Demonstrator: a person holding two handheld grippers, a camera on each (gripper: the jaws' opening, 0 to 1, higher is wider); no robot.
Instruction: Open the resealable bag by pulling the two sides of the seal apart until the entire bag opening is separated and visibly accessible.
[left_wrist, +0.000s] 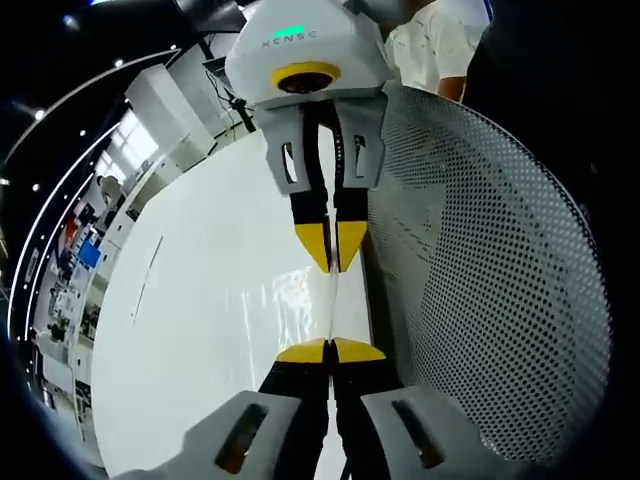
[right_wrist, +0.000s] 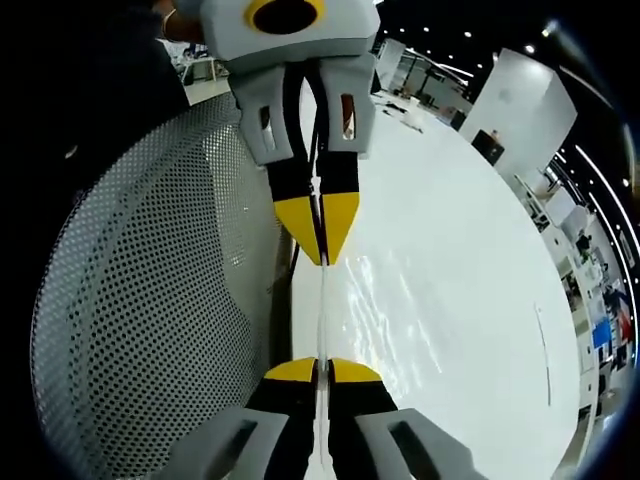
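left gripper (left_wrist: 330, 350) fingers pinch bag (left_wrist: 300, 300) seal | right gripper (right_wrist: 322, 370) fingers pinch it opposite | table (left_wrist: 190, 330)

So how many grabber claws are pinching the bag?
2. The left gripper pinches the clear bag from below; the right gripper pinches it from above, facing it.

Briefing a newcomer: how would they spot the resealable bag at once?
Start at the white table, beside the perforated grey mesh basket. The bag is the thin clear film stretched edge-on between the left gripper and right gripper; unlike its neighbours, it is transparent and glossy.
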